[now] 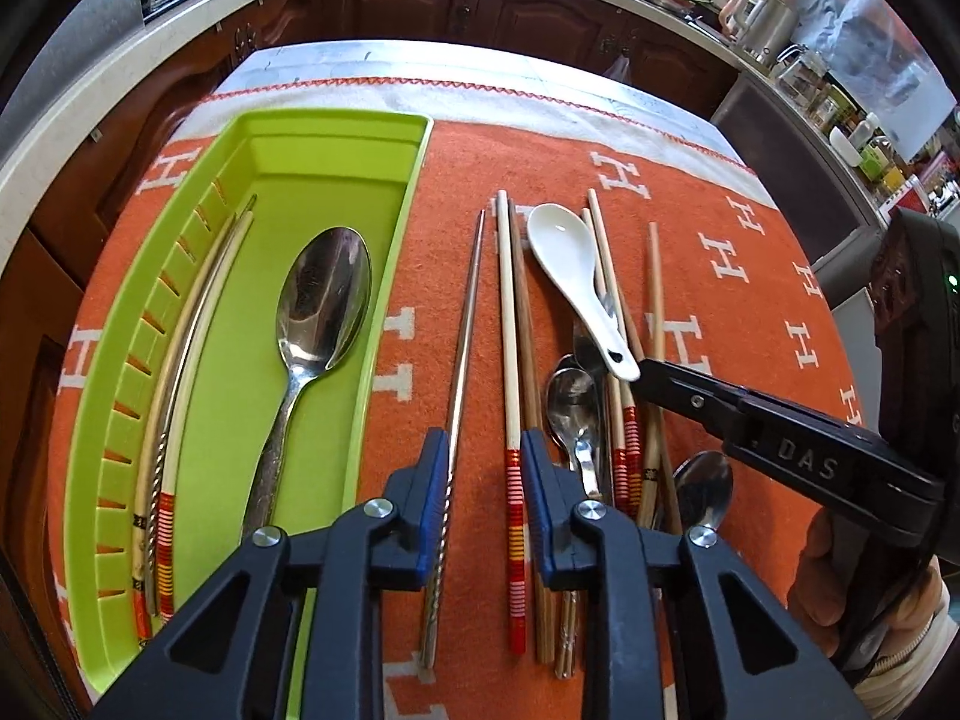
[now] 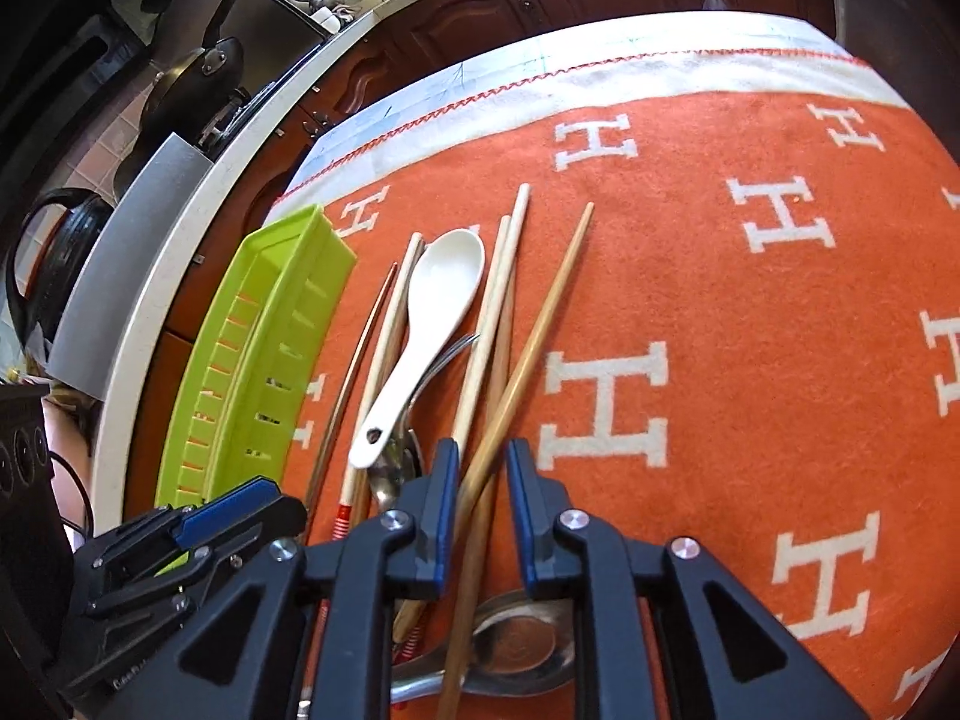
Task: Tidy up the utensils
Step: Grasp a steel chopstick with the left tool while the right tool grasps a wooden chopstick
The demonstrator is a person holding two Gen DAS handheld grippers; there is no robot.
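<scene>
Orange H-patterned cloth [image 2: 720, 312], wooden cabinets [image 1: 420, 0], left gripper [image 1: 485, 480] apart, right gripper [image 2: 483, 498] apart

We see bright even daylight, glare on the steel spoon [image 1: 324, 294], strong fisheye bending, dark vignetted corners.

Both tongs, left [image 1: 485, 483] and right [image 2: 483, 495], are black plastic with blue pads [image 1: 433, 480] and silver screws [image 1: 379, 507]; "DAS" [image 1: 807, 463] marks the right one's side.

Orange cloth [image 1: 690, 192] on table, green tray [image 1: 336, 126], loose chopsticks [image 1: 510, 324], spoons [image 1: 576, 276]
</scene>
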